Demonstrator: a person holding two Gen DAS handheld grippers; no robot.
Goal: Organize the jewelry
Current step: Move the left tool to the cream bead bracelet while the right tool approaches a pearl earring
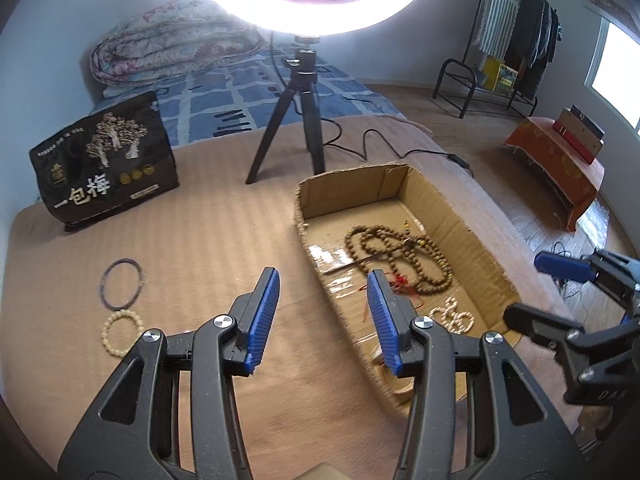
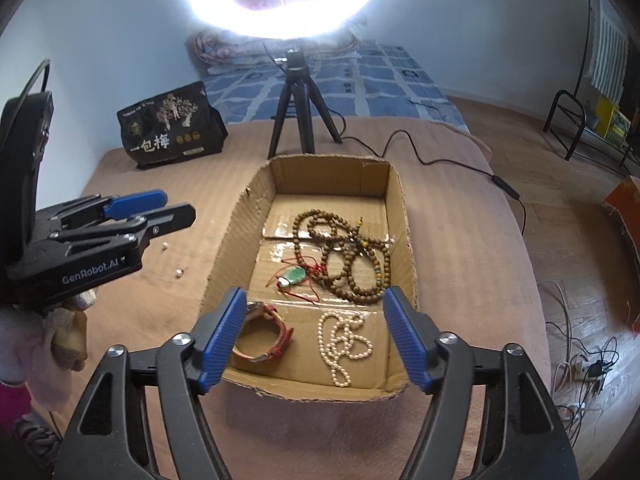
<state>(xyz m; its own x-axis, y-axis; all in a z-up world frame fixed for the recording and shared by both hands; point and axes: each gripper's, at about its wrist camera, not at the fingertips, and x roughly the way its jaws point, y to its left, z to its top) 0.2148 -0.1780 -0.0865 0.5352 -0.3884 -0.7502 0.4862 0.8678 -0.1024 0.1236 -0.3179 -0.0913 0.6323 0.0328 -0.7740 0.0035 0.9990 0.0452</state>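
Scanning from the left: two bracelets lie loose on the tan blanket (image 1: 224, 208), well apart from the cardboard box (image 1: 452, 216). The dark thin bangle (image 1: 122, 283) sits just above the cream bead bracelet (image 1: 122, 333), the two nearly touching. Judged light; the bangle looks stiff and lies flat on soft cloth, so you would pinch across its rim. The bead bracelet looks elastic and should roll; take it across one side of the ring. Your left gripper (image 1: 324, 316) is released, jaws apart with nothing between them, hanging over the box's near-left wall. Two tiny loose pearls (image 2: 179, 273) lie on the blanket left of the box; likely slippery, hard to pinch. Inside the box: a red-strapped watch (image 2: 266, 336) at the near-left corner, a green pendant on red cord (image 2: 295, 276) mid-floor, the long brown bead necklace (image 2: 348, 256) heaped behind it, the pearl strand (image 2: 344, 344) at near-right. Both strands are limp and will drape or snag; lift by a bunched loop. Your right gripper (image 2: 314, 336) is released wide, empty, above the box's near edge. Remaining work, as judged: the two bracelets and the stray pearls.
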